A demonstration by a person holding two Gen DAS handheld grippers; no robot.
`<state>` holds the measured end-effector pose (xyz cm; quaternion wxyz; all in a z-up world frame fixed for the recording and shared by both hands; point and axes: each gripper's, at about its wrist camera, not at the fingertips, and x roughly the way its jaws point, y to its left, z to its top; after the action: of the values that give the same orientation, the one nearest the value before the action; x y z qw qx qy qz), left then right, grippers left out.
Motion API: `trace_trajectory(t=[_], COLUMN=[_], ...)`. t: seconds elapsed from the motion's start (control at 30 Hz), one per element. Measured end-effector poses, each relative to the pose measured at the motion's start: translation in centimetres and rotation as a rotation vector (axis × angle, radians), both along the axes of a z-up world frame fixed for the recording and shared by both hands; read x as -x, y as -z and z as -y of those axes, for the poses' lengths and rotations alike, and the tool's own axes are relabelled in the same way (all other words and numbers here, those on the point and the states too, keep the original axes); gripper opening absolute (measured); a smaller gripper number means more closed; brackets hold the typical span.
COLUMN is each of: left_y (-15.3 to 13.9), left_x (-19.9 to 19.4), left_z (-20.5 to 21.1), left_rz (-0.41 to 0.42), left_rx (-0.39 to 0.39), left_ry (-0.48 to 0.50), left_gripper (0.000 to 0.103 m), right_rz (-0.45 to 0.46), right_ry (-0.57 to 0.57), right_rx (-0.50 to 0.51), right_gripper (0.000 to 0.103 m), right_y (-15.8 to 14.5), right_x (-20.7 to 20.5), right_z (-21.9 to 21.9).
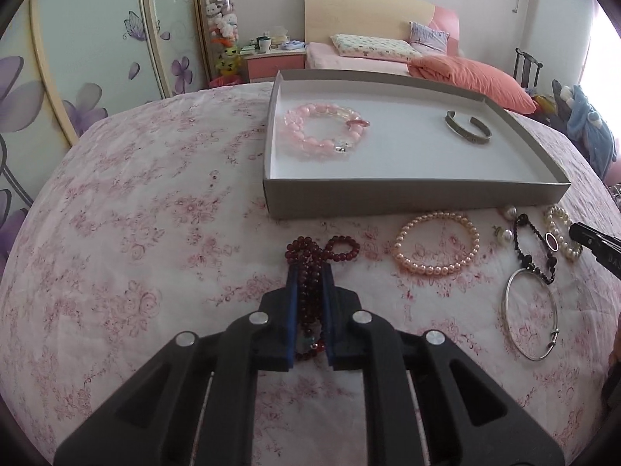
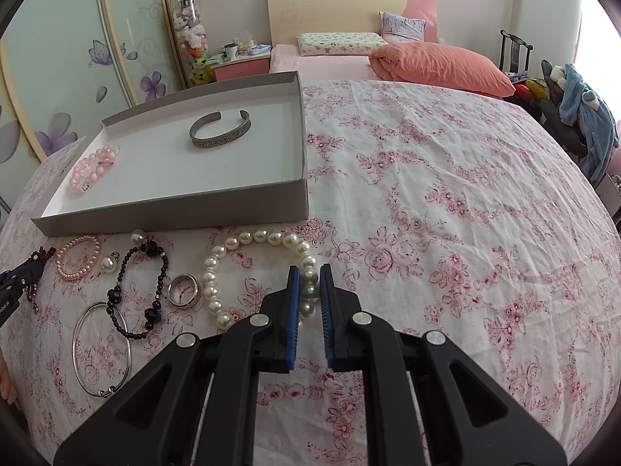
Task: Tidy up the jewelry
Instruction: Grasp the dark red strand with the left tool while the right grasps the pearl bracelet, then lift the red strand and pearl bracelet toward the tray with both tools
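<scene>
A grey box [image 1: 411,196] [image 2: 174,211] lies on the flowered bedspread. It holds a pink bead bracelet [image 1: 322,130] [image 2: 91,169] and a metal cuff [image 1: 467,128] [image 2: 221,130]. My left gripper [image 1: 310,272] is shut on a dark red bead bracelet [image 1: 341,247], which lies on the bedspread. My right gripper [image 2: 309,272] is shut on the right side of a white pearl bracelet [image 2: 252,237], with a pearl between its pads. Its tip shows at the right edge of the left wrist view [image 1: 580,231].
Loose on the bedspread in front of the box: a pink pearl bracelet [image 1: 436,242] [image 2: 77,256], a black bead bracelet [image 2: 136,291], a silver bangle [image 1: 529,314] [image 2: 101,345], a ring [image 2: 184,289], pearl earrings [image 2: 108,264]. Pillows [image 2: 438,62] lie beyond.
</scene>
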<state>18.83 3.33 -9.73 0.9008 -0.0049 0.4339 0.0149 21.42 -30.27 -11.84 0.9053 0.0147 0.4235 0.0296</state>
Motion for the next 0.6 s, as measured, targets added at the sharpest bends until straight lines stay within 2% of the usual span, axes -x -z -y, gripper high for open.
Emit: trace_trajectory(t=[0.6], left_y=[-0.06], left_x=[0.02], left_z=[-0.06], left_rz=[0.0], left_rx=[0.001], left_ry=[-0.001], left_gripper=[0.013], right_rz=[-0.002], right_ry=[-0.005], right_rx=[-0.01], right_gripper=[0.012], right_y=[-0.06], right_x=[-0.09], right_z=[-0.01])
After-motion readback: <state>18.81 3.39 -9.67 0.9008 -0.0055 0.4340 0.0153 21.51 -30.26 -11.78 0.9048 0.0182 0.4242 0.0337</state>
